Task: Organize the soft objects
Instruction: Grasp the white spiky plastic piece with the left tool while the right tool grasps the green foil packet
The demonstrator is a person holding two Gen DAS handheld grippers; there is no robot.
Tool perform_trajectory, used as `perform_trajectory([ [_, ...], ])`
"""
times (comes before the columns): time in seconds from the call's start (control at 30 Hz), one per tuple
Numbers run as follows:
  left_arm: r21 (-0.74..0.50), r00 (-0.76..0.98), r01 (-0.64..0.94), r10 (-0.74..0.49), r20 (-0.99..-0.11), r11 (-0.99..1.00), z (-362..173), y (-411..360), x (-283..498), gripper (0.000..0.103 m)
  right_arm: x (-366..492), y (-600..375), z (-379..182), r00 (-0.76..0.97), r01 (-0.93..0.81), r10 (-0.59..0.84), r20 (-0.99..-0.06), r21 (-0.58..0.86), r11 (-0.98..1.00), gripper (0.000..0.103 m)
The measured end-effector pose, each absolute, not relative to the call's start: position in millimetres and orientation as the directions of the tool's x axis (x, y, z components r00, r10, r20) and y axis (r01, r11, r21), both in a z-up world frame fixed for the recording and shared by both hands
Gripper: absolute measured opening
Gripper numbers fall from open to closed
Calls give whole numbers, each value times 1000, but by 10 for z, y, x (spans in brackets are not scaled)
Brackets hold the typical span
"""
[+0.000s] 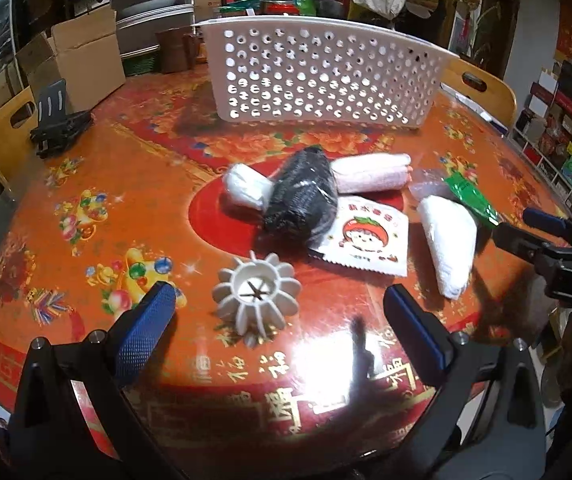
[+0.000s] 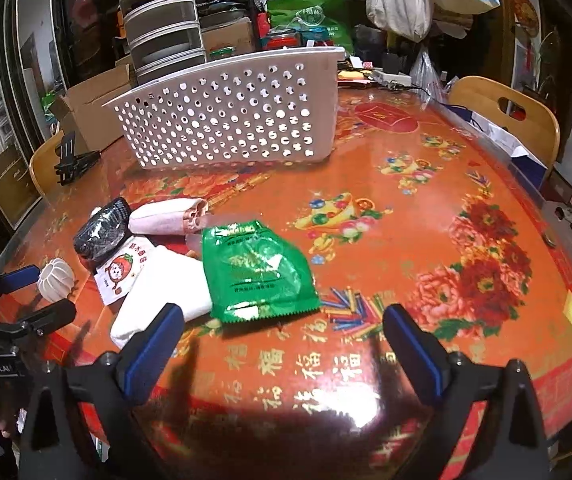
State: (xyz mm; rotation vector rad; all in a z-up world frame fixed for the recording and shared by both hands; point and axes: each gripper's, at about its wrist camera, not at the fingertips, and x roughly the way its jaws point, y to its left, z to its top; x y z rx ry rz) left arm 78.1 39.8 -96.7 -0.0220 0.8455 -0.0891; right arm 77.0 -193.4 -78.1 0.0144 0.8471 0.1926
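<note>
Both sets of jaws wide, nothing held: left gripper near white ribbed ball, right gripper near green packet. White basket behind pile.

You see a desk covered in glossy orange-red cloth printed with peonies, gold characters and coloured ornaments, and a white basket dotted with round holes. In front of the basket lie a black knit bundle, a pale pink roll, white rolls, a white packet with a red strawberry cartoon, a shiny green packet and a white ribbed piece. Your fingers carry blue pads on black frames.
</note>
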Motion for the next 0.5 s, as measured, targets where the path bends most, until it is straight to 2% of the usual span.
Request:
perform_trajectory([
  [0.1,-52,671,74,-88,-736,996,-937,419,773,102,848,-1908,-799,636,-167,176,-751,89,982,88],
  [0.2,-48,671,83,-92,-736,995,-938,416,789,93,912,-1862,-822,623,-179,175,-762,79,981,81],
  [0.37,-55,657,98,-106,-747,994,-1000,407,835,71,1006,-1785,-845,608,-191,177,-774,73,979,77],
  [0.5,-62,653,107,-117,-748,992,-1040,409,848,65,1058,-1781,-853,602,-193,184,-777,82,978,72],
])
